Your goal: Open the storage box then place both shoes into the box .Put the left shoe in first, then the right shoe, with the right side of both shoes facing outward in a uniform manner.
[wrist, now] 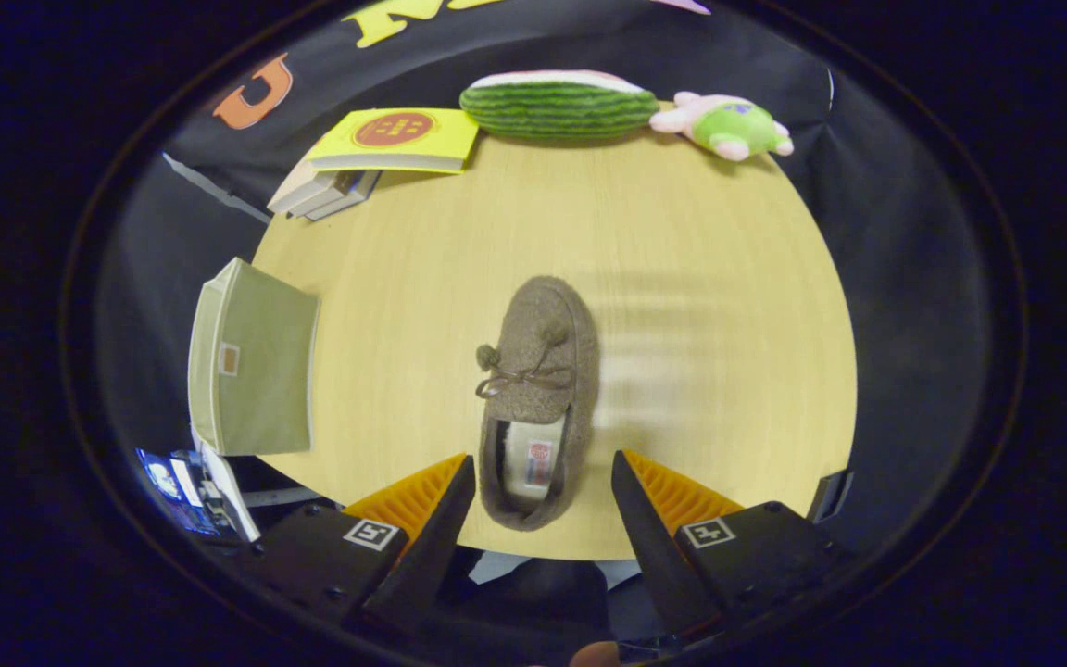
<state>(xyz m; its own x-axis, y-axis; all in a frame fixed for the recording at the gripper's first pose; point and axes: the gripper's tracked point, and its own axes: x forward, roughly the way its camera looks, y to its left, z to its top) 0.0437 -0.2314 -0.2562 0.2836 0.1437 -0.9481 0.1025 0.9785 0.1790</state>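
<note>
Gripper [543, 482]: fingers spread wide, grasping nothing.
Shoe [538, 389]: flat on the wooden table [700, 278], heel between the fingertips, toe pointing away.
Storage box [251, 361]: at the table's left edge, well apart from the shoe.

A fuzzy brown slipper [538, 389] with a pom-pom bow lies flat on the table, heel toward my spread fingers, toe pointing away. My pale green fabric storage box [251, 361] sits off to its left, well apart.
</note>
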